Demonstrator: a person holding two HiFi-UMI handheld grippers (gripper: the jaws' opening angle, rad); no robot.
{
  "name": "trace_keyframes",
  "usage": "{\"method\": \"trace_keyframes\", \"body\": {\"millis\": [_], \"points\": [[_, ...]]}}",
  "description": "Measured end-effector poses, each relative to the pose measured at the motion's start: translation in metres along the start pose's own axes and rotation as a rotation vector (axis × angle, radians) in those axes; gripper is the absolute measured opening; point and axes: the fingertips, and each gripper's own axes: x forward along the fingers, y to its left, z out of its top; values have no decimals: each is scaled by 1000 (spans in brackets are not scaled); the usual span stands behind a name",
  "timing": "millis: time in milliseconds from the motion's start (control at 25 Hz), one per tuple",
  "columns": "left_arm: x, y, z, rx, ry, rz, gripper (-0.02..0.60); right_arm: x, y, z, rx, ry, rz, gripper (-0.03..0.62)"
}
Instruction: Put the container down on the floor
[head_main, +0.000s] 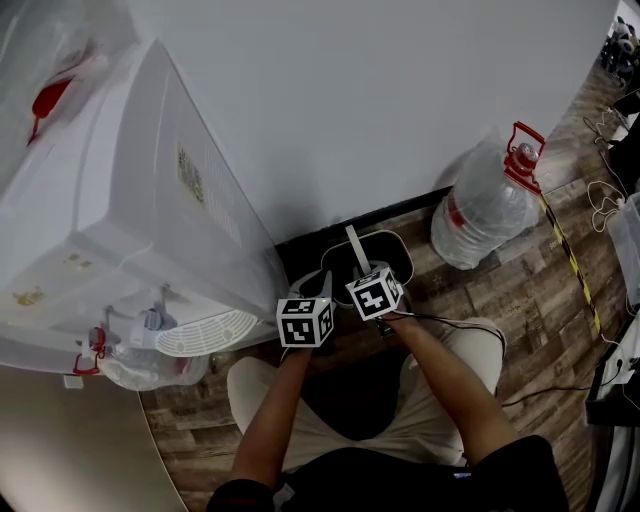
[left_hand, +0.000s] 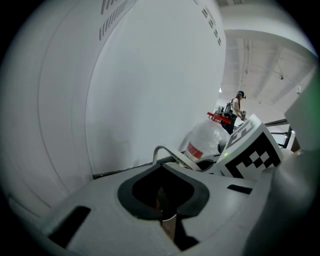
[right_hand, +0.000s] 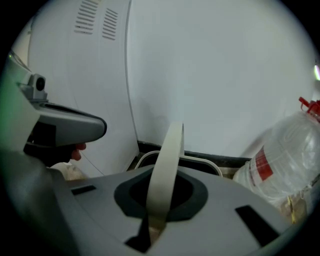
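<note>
The container is a dark tub with a pale rim, low over the wooden floor at the foot of the white wall. Its pale strap handle stands upright. My right gripper is shut on that handle; in the right gripper view the handle runs down into the closed jaws of the right gripper, with the container's rim just beyond. My left gripper hovers at the tub's left edge. In the left gripper view the left gripper looks shut, the rim ahead of it.
A white water dispenser stands close on the left, with a clear bottle lying by its base. A large water bottle with a red cap stands right of the tub. Cables trail over the floor at far right. My knees flank the grippers.
</note>
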Motion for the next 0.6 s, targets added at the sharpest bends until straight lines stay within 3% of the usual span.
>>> {"method": "trace_keyframes", "body": {"millis": [600], "points": [[-6, -4, -6, 2, 4, -28, 17, -2, 4, -4, 9, 10, -28, 31]]}}
